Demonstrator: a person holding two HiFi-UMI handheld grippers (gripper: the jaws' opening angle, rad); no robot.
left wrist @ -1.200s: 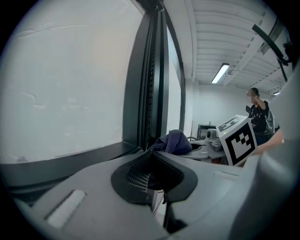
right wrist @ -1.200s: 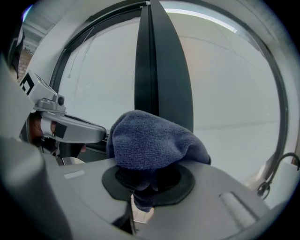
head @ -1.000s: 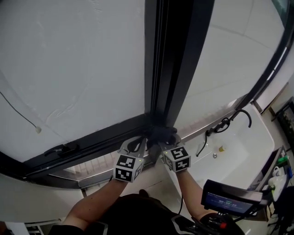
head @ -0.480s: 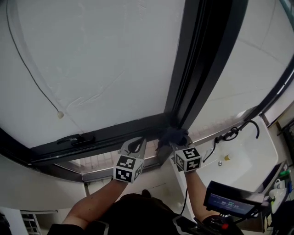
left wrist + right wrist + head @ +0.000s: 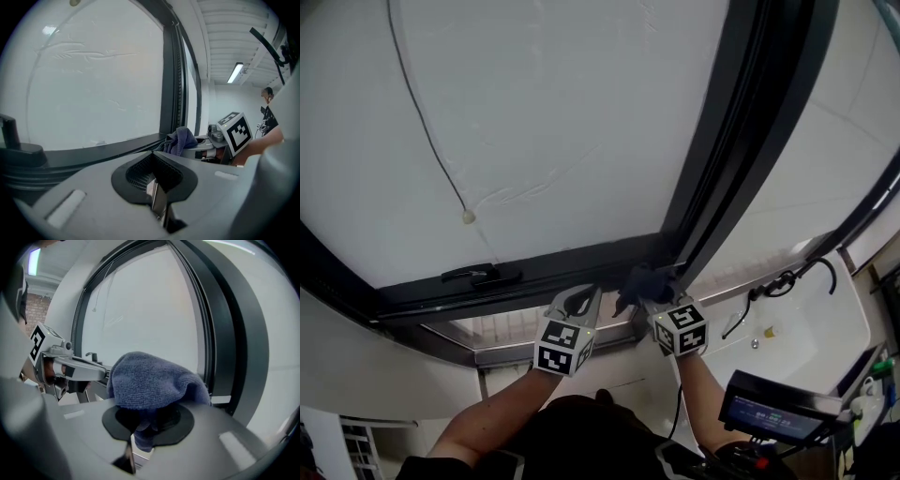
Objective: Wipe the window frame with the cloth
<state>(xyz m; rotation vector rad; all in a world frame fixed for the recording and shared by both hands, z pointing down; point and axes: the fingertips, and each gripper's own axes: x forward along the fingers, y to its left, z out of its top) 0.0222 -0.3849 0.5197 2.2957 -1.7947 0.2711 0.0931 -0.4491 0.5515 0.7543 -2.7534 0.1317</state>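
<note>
— What have the fingers got?

— Those of the right gripper (image 5: pixel 146 422) are clamped on a blue-grey terry cloth (image 5: pixel 152 380), bunched into a wad that bulges past the tips. Those of the left gripper (image 5: pixel 157 174) are drawn together with nothing between them (it sits just beside the other, low by the sill).

— Where is the cloth against the window?

— In the head view the cloth (image 5: pixel 642 279) is at the bottom corner of the dark metal window frame (image 5: pixel 724 159), where the upright post meets the bottom rail (image 5: pixel 562 265). It looks pressed into that corner, though I can't be sure of contact.

— So how far along are we?

— Hard to read from the metal, which shows no streaks or damp sheen. My guess is the wiping is at the corner and much is left. The whole upright rises above the cloth beside the frosted white pane (image 5: pixel 572 122). The rail also runs away leftward past the black latch handle (image 5: pixel 473 276).

— Anything else close by?

— A white basin (image 5: pixel 806 328) lies below to the right, well apart from the work.
</note>
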